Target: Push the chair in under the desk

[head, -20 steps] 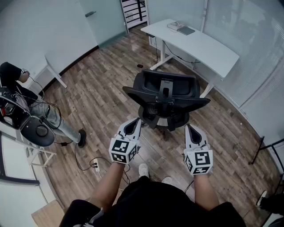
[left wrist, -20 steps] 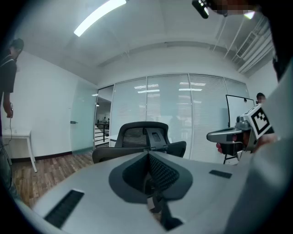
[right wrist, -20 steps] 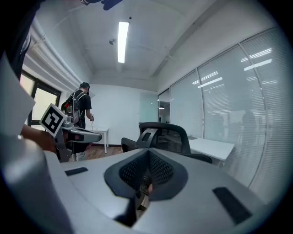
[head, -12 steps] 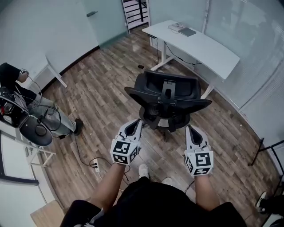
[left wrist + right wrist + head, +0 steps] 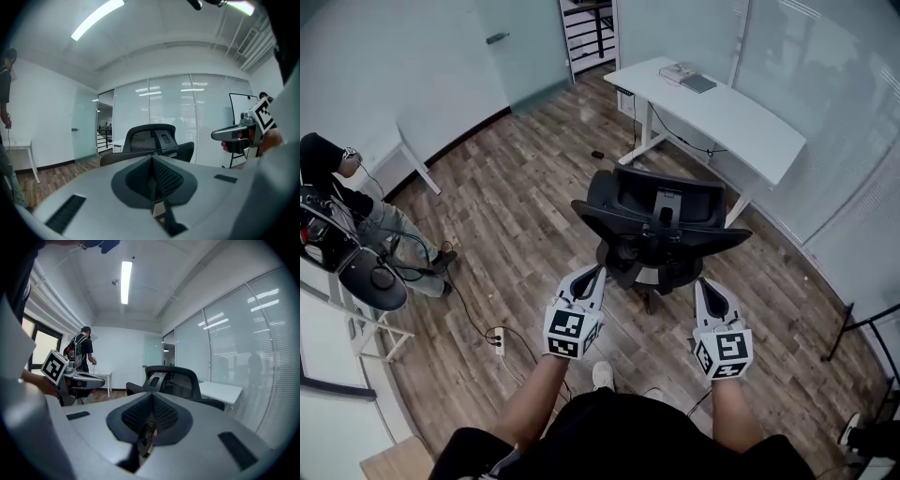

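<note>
A black mesh-back office chair (image 5: 659, 225) stands on the wood floor, its back toward me, a short way out from the white desk (image 5: 712, 111) at the far right. My left gripper (image 5: 596, 273) is shut and empty, its tip just short of the chair's left rear. My right gripper (image 5: 701, 283) is shut and empty too, near the chair's right rear. The chair (image 5: 154, 142) fills the middle of the left gripper view, with the right gripper (image 5: 236, 135) at its right. In the right gripper view the chair (image 5: 176, 382) is straight ahead and the desk (image 5: 220, 391) is behind it.
A person (image 5: 352, 202) stands at the left by equipment and a small white table (image 5: 408, 150). Cables and a power strip (image 5: 496, 337) lie on the floor at my left. Glass walls (image 5: 825, 103) run behind the desk. A book and a tablet (image 5: 686, 77) lie on the desk's far end.
I have stepped forward: the chair and desk sit lower in the head view and both grippers are closer to the chair's back. The person at the left shifted a leg.
</note>
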